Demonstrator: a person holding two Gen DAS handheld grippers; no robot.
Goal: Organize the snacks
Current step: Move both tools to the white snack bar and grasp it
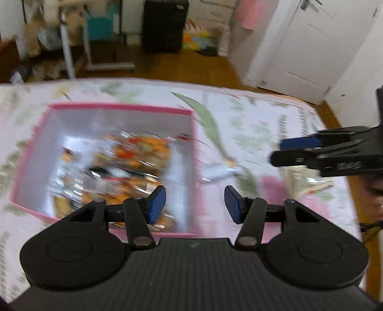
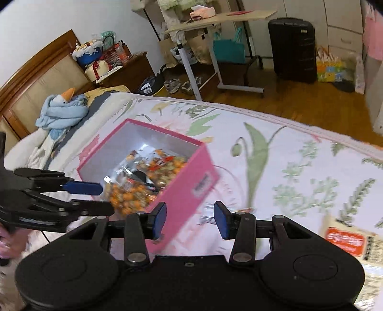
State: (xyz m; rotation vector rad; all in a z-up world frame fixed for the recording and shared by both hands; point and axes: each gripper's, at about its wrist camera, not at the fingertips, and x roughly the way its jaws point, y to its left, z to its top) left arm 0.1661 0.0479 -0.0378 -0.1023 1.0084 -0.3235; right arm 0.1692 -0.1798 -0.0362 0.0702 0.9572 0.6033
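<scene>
Covering the bed, a floral bedspread [image 2: 299, 167] carries a pink box [image 2: 186, 181] of snack bags [image 2: 134, 191]; wooden floor and a black suitcase [image 2: 292, 47] lie beyond. Only the right wrist view shows the headboard [image 2: 28, 81], a rolling desk [image 2: 215, 21] and an orange-labelled snack packet [image 2: 347, 241]. Both tools point steeply downward: left gripper [image 1: 195, 204] and right gripper [image 2: 190, 221] stand parted, nothing between the pads.

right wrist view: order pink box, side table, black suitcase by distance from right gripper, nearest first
From the right gripper:
1. Pink box, on the bed just ahead, left.
2. Side table, on the floor beyond the bed.
3. Black suitcase, at the far wall, right of the table.
</scene>
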